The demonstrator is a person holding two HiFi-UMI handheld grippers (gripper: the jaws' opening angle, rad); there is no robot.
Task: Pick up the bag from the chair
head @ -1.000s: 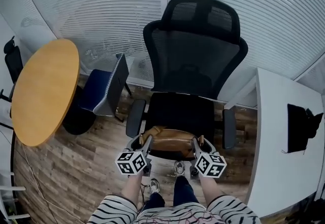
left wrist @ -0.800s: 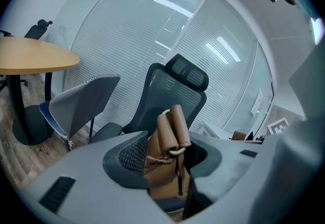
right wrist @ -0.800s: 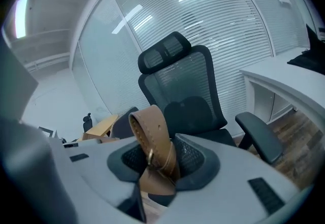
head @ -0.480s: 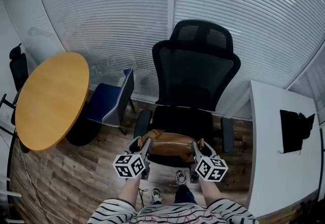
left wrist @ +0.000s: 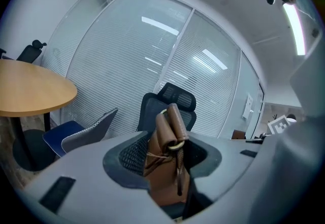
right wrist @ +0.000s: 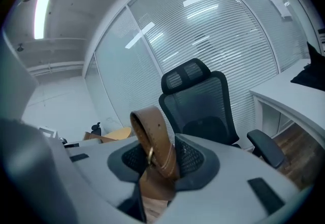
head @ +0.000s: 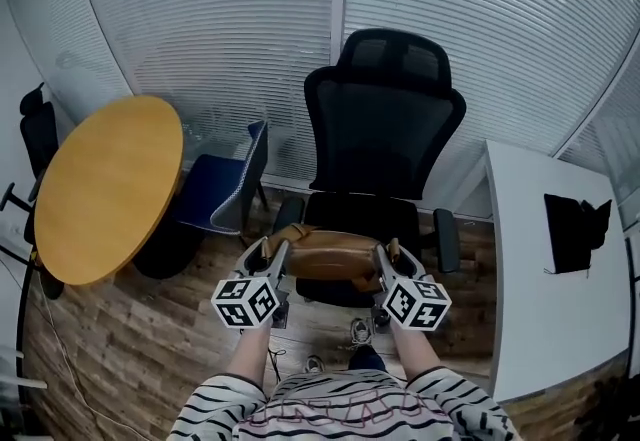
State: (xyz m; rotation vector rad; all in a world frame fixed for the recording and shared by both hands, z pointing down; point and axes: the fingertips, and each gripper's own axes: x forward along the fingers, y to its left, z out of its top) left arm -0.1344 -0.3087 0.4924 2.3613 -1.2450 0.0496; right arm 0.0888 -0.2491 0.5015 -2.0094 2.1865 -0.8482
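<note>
- Person stands facing a black mesh office chair (head: 385, 134), one gripper in each hand, striped sleeves (head: 212, 411) at the bottom of the head view.
- Brown leather bag (head: 327, 255) hangs across between the two grippers, lying sideways. In the head view it sits over the front edge of the chair seat (head: 350, 217); whether it touches the seat cannot be told.
- Left gripper (head: 270, 253): jaws clamped on the bag's left end. Its own view shows brown leather filling the gap between the jaws, with rolled handle ends (left wrist: 170, 120) and a metal ring (left wrist: 176, 145) standing up above them.
- Right gripper (head: 386, 253): jaws clamped on the bag's right end. Its own view shows a brown strap (right wrist: 154, 136) with a buckle (right wrist: 150, 156) arching up out of the gap.
- Both grippers point toward the chair, roughly parallel, marker cubes nearest the person.
- Surroundings: round wooden table (head: 105, 191) to the left, a blue chair (head: 225, 194) between it and the office chair, slatted blinds (head: 220, 29) behind, wood plank floor (head: 130, 344) underneath.
</note>
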